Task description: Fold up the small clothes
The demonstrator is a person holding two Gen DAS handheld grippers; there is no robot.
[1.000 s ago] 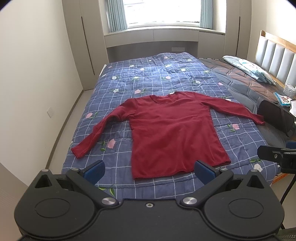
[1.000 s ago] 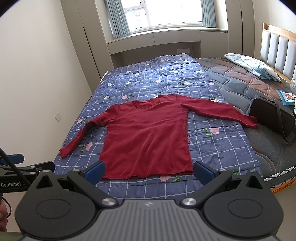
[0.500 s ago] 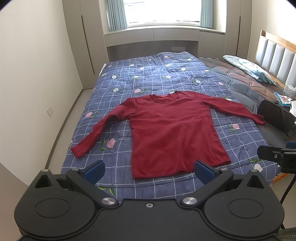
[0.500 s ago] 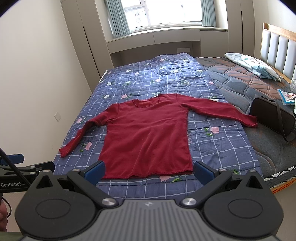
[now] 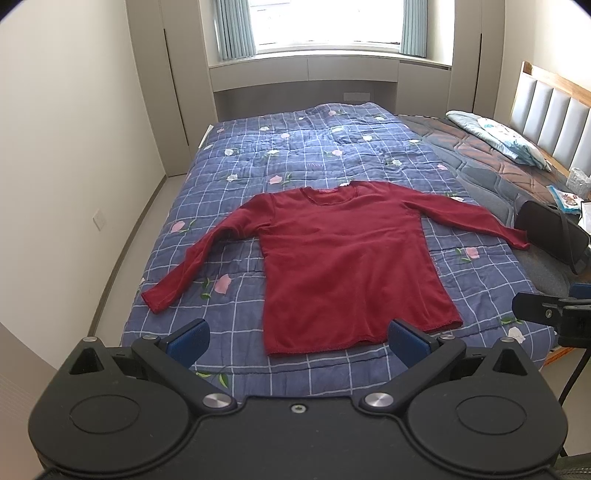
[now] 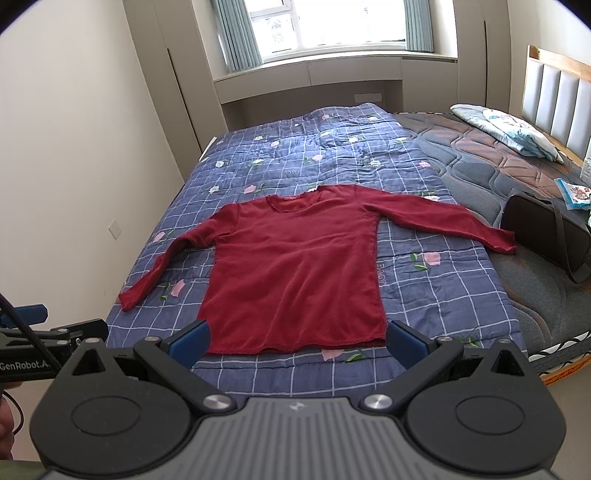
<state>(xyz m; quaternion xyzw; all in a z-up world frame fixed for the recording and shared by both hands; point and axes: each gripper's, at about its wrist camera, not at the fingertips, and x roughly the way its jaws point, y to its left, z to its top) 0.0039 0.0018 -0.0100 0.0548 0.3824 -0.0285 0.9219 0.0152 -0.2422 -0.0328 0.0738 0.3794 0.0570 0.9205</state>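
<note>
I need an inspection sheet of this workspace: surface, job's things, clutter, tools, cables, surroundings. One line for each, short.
Surface: quilt, blue checked with flowers, over part of the mattress.
Job's things: red shirt, flat, unfolded, sleeves spread, hem nearest.
Clutter: black bag, pillow, small packet by the headboard.
Tools: left tool open, empty, above the hem; right tool open, empty, above the hem.
Cables: one dark cable at the left tool.
Surroundings: window, curtains, wall.
</note>
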